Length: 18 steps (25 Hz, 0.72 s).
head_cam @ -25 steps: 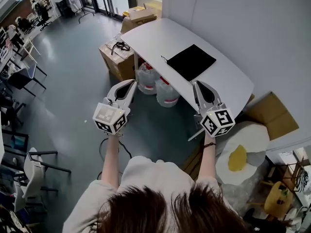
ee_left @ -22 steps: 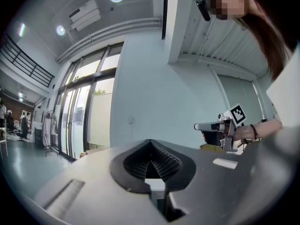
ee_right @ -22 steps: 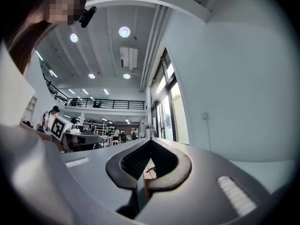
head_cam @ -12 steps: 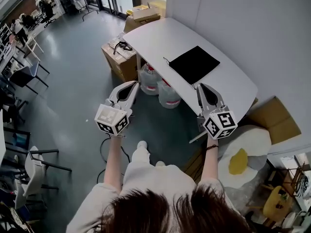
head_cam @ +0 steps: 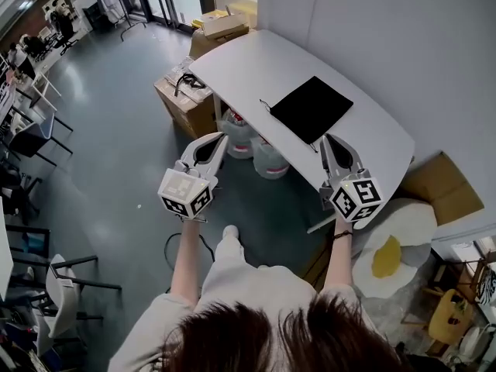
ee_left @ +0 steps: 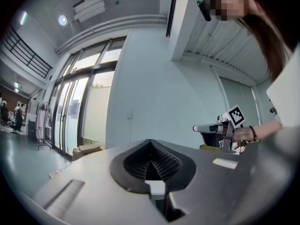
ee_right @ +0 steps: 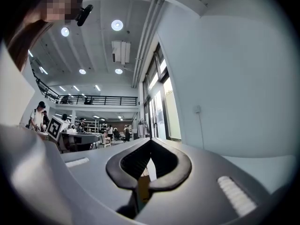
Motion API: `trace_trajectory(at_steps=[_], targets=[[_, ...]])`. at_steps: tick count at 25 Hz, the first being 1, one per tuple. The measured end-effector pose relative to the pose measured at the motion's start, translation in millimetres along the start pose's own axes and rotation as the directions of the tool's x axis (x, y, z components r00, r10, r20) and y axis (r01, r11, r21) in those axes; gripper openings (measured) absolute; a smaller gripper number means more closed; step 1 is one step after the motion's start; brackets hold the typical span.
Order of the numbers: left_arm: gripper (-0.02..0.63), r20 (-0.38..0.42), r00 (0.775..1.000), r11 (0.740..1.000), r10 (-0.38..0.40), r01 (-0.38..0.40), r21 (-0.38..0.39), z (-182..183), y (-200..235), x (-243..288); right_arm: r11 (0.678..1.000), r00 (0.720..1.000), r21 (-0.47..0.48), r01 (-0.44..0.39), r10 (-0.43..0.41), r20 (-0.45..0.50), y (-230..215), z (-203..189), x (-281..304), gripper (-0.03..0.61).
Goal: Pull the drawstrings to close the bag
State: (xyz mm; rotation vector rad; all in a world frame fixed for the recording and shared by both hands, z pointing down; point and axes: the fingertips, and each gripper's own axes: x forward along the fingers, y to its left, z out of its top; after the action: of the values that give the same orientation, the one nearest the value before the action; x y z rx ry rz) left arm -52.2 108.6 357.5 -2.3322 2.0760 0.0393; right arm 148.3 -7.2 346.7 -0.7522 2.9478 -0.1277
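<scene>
A flat black drawstring bag (head_cam: 311, 108) lies on the white table (head_cam: 248, 64), with a thin cord showing at its left corner. Both grippers hang level in front of the table's near edge, short of the bag. The left gripper (head_cam: 221, 138) is off the table's left side, shut and empty; the left gripper view shows its jaws (ee_left: 150, 142) closed against the wall behind. The right gripper (head_cam: 329, 139) is just below the bag's near corner, shut and empty, its jaws (ee_right: 151, 139) also closed in the right gripper view. Neither touches the bag.
Large water jugs (head_cam: 267, 157) stand under the table. Cardboard boxes (head_cam: 186, 99) sit to the table's left, another box (head_cam: 221, 23) at its far end. A fried-egg cushion (head_cam: 387, 250) and flat cardboard (head_cam: 438, 184) lie at right. Chairs (head_cam: 70, 285) stand at left.
Both grippers have moved forward toward the table's near edge, still shut. The person has stepped closer, and a foot now shows below the arms.
</scene>
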Motion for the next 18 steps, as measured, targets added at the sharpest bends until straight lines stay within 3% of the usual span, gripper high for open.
trace_trajectory(at_steps=[9,18], targets=[[-0.009,-0.027,0.996,0.995,-0.089,0.088,-0.039,-11,64,44,0.993,0.992,-0.019,0.118,-0.118,-0.047,-10,-16,53,0.013],[-0.009,-0.036,0.978,0.977,-0.207,0.206,-0.050,-20,101,84,0.977,0.977,-0.005,0.211,-0.211,-0.040,-11,-23,90,0.014]])
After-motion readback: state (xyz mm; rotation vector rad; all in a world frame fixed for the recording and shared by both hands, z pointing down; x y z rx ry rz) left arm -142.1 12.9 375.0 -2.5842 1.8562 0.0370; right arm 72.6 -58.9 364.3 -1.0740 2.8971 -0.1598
